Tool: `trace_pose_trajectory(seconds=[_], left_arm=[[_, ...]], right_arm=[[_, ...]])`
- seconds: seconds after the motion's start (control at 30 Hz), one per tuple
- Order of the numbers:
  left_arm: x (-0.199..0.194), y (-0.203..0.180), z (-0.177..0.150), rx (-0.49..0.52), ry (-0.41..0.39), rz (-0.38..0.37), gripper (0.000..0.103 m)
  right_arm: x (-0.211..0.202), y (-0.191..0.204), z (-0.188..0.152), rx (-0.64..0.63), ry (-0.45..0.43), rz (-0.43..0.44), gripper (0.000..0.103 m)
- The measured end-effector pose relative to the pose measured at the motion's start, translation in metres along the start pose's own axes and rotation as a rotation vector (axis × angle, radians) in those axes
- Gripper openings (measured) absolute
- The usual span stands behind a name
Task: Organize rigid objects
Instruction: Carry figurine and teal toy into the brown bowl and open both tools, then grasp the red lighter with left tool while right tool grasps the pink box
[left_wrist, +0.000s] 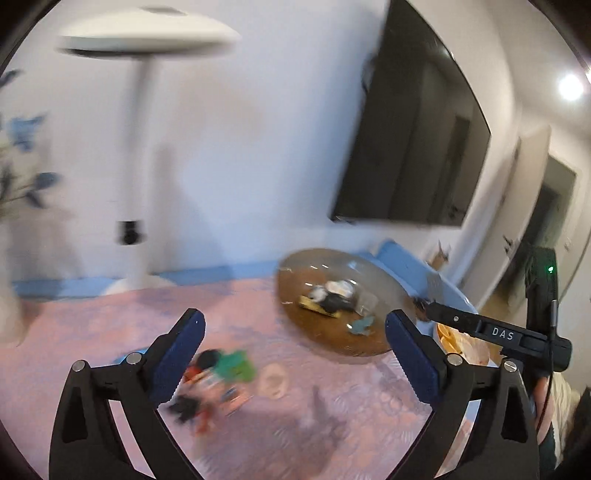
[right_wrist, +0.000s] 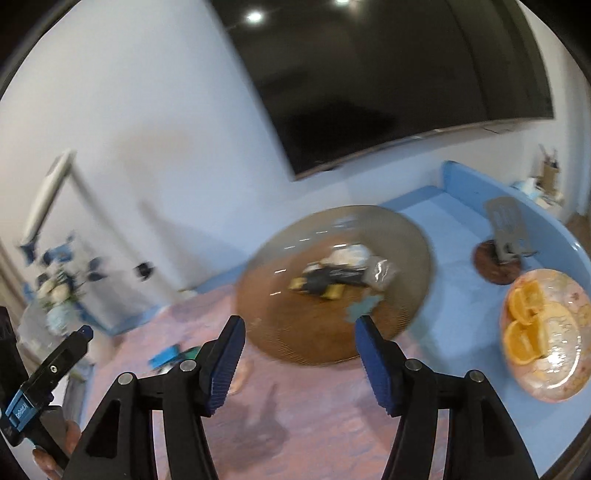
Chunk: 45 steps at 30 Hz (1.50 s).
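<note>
Loose rigid objects (left_wrist: 218, 380), a blurred cluster of green, black, red and pink pieces, lie on the pink cloth (left_wrist: 314, 435) of the bench, at about 7 o'clock in the left wrist view, just beside the left gripper's inner left finger; individual pieces cannot be told apart through the blur. At 2 o'clock from the cluster sits the round woven tray (left_wrist: 295, 325), which already carries several objects (right_wrist: 336, 275), dark, yellow and white, near its middle. The left gripper (left_wrist: 295, 354) hangs above the cloth with its jaws spread wide and nothing between them; the right gripper (right_wrist: 299, 365) is likewise spread and empty, facing the tray's near rim. Judged from this layout, the step in hand is a pass between placements: neither gripper carries anything, some pieces are in the tray and some remain outside. The next move probably calls for lowering the left gripper over one piece of the cluster, closing on it alone, and carrying it toward the tray. At 3 o'clock in the right wrist view, a plate of orange slices (right_wrist: 532, 314) rests on the blue bench surface (right_wrist: 454, 295), well apart from the cluster.
</note>
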<state>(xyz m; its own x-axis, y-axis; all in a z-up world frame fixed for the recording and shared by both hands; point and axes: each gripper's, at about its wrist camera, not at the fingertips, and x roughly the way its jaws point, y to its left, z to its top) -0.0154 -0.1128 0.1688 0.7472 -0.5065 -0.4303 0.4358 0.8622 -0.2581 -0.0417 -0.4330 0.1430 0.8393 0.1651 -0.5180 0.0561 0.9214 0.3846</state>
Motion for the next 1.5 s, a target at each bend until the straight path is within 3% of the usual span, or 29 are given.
trace_pose_trajectory(seconds=[0.13, 0.27, 0.4, 0.57, 0.83, 1.17, 1.37, 1.43, 1.47, 1.5], left_arm=[[-0.045, 0.042, -0.03, -0.052, -0.016, 0.133, 0.098], [-0.052, 0.082, -0.07, -0.073, 0.067, 0.267, 0.098], [-0.036, 0.112, -0.111, -0.067, 0.167, 0.332, 0.098], [-0.016, 0.127, -0.14, -0.079, 0.237, 0.365, 0.098], [-0.015, 0.126, -0.148, -0.067, 0.223, 0.342, 0.098], [-0.019, 0.122, -0.147, -0.047, 0.202, 0.38, 0.098], [-0.019, 0.118, -0.146, -0.026, 0.202, 0.359, 0.098], [-0.019, 0.112, -0.144, -0.019, 0.215, 0.346, 0.092], [-0.02, 0.108, -0.142, -0.016, 0.219, 0.325, 0.088], [-0.02, 0.102, -0.138, -0.008, 0.223, 0.299, 0.084]], right_arm=[[0.004, 0.043, -0.027, -0.078, 0.016, 0.036, 0.076], [0.033, 0.074, -0.065, -0.138, 0.082, 0.053, 0.077], [0.077, 0.092, -0.109, -0.24, 0.142, -0.029, 0.076], [0.106, 0.09, -0.138, -0.266, 0.208, -0.056, 0.076], [0.11, 0.097, -0.143, -0.322, 0.201, -0.116, 0.077], [0.11, 0.098, -0.144, -0.329, 0.21, -0.114, 0.078], [0.107, 0.098, -0.144, -0.327, 0.194, -0.092, 0.078], [0.105, 0.097, -0.143, -0.318, 0.197, -0.062, 0.073], [0.105, 0.097, -0.142, -0.312, 0.206, -0.056, 0.062], [0.106, 0.098, -0.141, -0.306, 0.229, -0.044, 0.058]])
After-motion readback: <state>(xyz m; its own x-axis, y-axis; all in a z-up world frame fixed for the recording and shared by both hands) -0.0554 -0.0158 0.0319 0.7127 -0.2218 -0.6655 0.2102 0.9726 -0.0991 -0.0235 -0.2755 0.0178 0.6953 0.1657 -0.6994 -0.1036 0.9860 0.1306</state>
